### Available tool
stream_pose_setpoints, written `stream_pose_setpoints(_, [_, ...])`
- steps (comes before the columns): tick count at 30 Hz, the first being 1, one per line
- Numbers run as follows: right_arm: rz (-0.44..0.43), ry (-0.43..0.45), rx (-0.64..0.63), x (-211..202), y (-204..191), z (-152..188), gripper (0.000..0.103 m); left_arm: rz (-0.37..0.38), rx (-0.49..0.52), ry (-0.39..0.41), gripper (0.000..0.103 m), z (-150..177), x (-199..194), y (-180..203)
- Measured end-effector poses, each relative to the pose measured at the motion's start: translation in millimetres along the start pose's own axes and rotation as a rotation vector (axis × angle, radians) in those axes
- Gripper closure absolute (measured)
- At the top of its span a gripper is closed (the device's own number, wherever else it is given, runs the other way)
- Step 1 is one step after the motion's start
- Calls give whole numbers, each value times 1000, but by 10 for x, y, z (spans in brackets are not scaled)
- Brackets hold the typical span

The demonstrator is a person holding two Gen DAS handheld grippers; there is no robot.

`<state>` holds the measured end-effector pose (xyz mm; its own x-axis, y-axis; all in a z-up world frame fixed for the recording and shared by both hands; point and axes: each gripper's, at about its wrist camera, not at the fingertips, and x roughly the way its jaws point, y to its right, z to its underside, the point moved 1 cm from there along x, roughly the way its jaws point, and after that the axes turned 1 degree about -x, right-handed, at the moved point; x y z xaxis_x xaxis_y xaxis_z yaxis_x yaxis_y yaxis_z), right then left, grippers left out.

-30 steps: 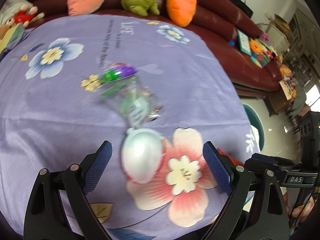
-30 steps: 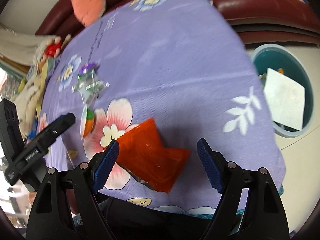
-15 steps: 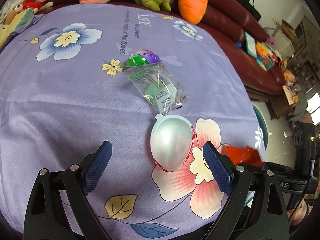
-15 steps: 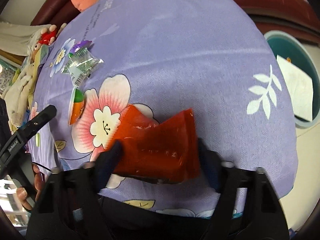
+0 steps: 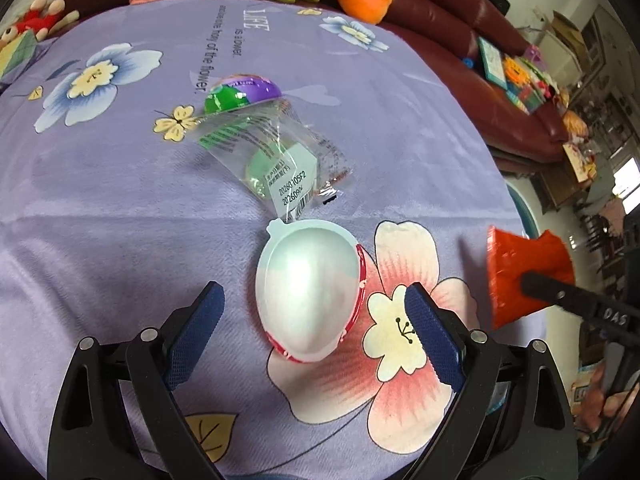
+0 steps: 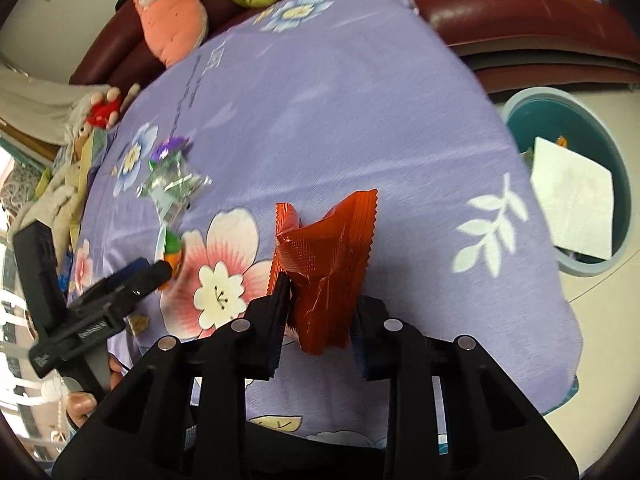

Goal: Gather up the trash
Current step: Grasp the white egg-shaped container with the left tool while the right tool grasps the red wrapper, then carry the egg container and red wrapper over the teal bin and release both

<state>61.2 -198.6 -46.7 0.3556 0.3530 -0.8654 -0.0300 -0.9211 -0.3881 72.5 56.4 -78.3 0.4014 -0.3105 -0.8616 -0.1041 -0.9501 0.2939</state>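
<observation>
Right gripper (image 6: 320, 300) closing on crumpled red wrapper (image 6: 324, 256), lifted off purple cloth (image 6: 340, 100), left gripper (image 5: 314, 320) wide open astride silver egg shell (image 5: 308, 288), clear packet (image 5: 276, 160) at 12 o'clock, bin (image 6: 568, 184) at 2 o'clock

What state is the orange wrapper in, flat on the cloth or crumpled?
Crumpled. The orange wrapper is bunched and creased between the closing jaws of the right gripper, its serrated edge sticking up off the purple tablecloth.
</observation>
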Motion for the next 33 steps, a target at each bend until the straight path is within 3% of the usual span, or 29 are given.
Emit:
stream_pose_setpoints(3, [-4, 23, 11, -75, 73, -43, 77, -4, 6, -11, 23, 2, 63, 14])
stream_pose_setpoints(6, [-11, 38, 21, -116, 123, -71, 77, -29, 22, 3, 49, 5, 68, 35])
stream_pose_setpoints(17, [-47, 69, 56, -200, 295, -123, 77, -38, 49, 30, 50, 12, -111, 234])
stream_pose_setpoints(33, [-23, 231, 182, -792, 1134, -273, 76, 22, 280, 46, 49, -347, -23, 1485])
